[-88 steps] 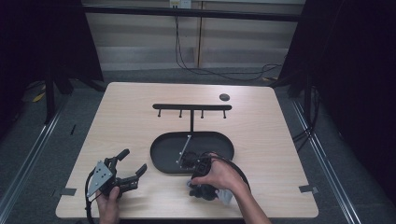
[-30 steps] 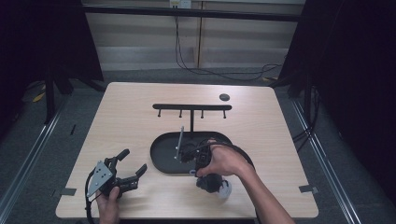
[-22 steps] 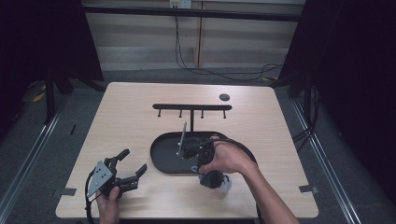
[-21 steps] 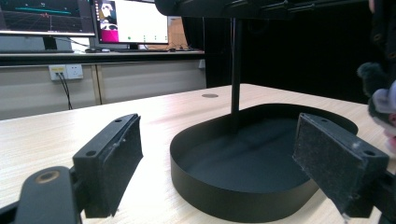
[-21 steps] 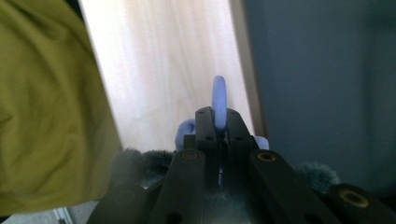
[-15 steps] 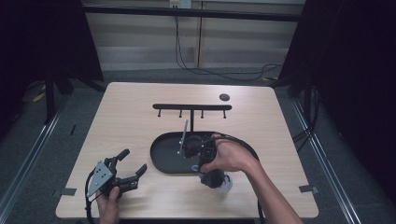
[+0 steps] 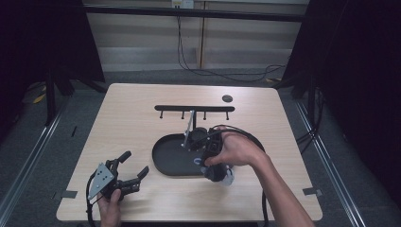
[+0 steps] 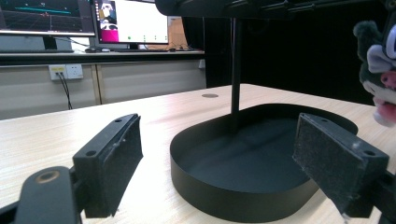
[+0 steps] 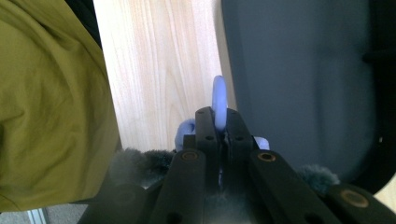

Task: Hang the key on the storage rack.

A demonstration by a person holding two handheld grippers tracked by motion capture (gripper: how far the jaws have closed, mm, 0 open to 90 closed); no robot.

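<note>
We see right tool point(image 9: 218, 133) clamped on pale blue plastic ring point(image 9: 219, 101) of grey plush toy point(image 8: 378, 74); left tool point(image 8: 219, 161) wide open, holding nothing, above wooden bench point(image 7: 137, 118).

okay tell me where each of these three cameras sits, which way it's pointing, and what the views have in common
High view: above the person's side, looking forward and down on the table; both forearms, left gripper and right hand show.
Left gripper view: low over the table, looking level between its two open pads at the black tray.
Right gripper view: looks down along shut jaws clamping a pale blue ring; a yellow-green sleeve shows.
Shared: all three show the tray and the wooden tabletop.
</note>
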